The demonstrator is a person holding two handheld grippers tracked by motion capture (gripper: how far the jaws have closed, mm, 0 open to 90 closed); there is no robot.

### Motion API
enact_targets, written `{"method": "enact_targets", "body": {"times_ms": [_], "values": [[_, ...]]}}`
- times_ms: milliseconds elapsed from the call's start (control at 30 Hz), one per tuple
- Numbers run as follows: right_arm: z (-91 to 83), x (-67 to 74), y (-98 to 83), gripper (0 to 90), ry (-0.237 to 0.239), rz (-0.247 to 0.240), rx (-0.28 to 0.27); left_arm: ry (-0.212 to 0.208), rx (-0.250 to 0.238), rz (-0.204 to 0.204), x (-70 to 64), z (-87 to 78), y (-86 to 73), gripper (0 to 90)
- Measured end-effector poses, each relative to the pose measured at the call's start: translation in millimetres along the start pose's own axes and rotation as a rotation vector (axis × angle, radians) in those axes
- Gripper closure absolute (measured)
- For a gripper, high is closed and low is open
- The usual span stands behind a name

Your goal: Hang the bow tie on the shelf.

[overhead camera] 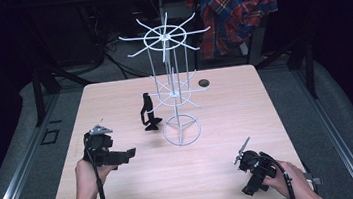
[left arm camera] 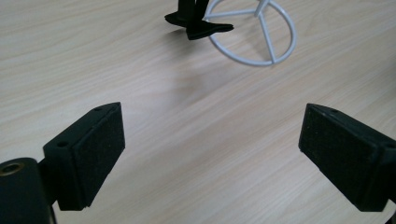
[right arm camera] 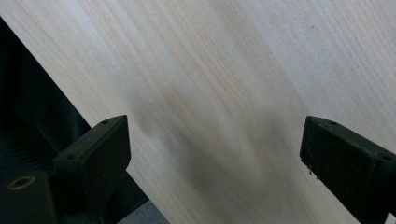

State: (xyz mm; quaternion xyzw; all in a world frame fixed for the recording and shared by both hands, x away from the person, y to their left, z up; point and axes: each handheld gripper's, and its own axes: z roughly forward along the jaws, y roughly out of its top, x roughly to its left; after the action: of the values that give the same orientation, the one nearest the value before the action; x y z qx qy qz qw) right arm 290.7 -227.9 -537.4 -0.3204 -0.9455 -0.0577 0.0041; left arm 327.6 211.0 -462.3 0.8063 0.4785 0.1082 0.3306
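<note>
My left gripper (overhead camera: 129,153) stands wide and empty, jaws aimed across the pale wooden table (overhead camera: 114,101) at the small black hanging piece (overhead camera: 148,114) on a low arm of the white wire display rack (overhead camera: 176,92), its foot near the ring base; my right gripper (overhead camera: 242,151) waits near the table's front edge, jaws also spread, out of the way.

In the left gripper view the black object (left arm camera: 198,23) beside the white wire stand (left arm camera: 254,35) is cut off by the top edge, as is the stand above its ring base. In the high view, the object's (overhead camera: 149,113) form is too small to tell.
</note>
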Motion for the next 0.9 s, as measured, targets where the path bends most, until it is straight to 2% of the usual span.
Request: {"method": "enact_targets", "body": {"times_ms": [233,567,767,867,900], "values": [[0.2,0.7,0.1,8.2,0.0,0.001,-0.007,0.027,0.068,-0.008,-0.8,1.6,-20.6,2.4],[-0.4,0.9,-1.6,8.3,-0.003,-0.006,-0.005,0.073,0.177,0.037,-11.2,7.8,-45.4,0.0],[-0.1,0.9,-1.7,8.3,0.001,-0.008,-0.008,0.057,0.169,0.0,-11.5,5.0,-62.2,0.0],[0.1,1.5,-1.3,8.2,0.009,-0.005,-0.008,0.053,0.189,-0.008,-11.3,4.8,-71.3,0.0],[0.2,1.5,-1.2,8.3,0.007,-0.006,-0.006,0.038,0.187,-0.018,-11.3,5.0,-75.6,0.0]]}}
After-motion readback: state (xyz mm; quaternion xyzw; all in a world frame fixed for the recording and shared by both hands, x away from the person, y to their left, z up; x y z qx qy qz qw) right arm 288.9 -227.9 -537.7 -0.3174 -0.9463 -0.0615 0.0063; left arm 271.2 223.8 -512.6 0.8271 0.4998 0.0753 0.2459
